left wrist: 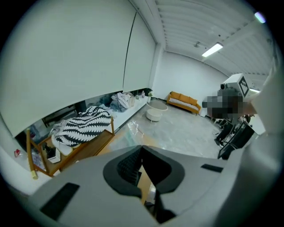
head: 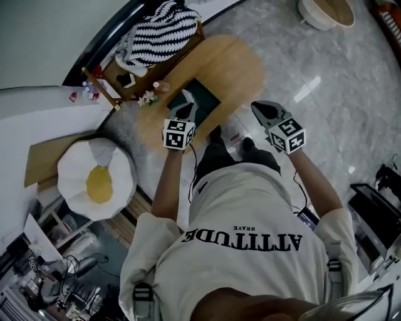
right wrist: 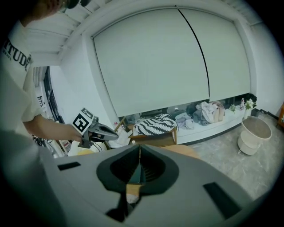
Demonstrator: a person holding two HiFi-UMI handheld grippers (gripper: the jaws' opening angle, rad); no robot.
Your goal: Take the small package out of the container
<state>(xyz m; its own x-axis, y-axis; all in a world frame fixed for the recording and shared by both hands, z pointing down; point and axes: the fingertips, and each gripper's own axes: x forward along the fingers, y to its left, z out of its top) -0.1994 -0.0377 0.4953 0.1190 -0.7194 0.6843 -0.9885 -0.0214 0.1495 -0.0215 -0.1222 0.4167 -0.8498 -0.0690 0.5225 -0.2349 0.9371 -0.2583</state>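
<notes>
At far left on the floor lies a white cushion (head: 74, 168) with a yellow centre, and above it a wooden rack (head: 119, 88) carries a black-and-white striped blanket (head: 160, 34). Next comes the left gripper (head: 189, 97), held up over the near end of the oval wooden table (head: 232, 63); its jaws are pressed together with nothing between them. Just beyond its tips a dark green container (head: 207, 97) sits on the table; whether the small package is inside cannot be made out. Further right, the right gripper (head: 257, 106) hangs past the table's edge, jaws closed tip to tip and empty. A pale basin (head: 326, 12) stands far right.
</notes>
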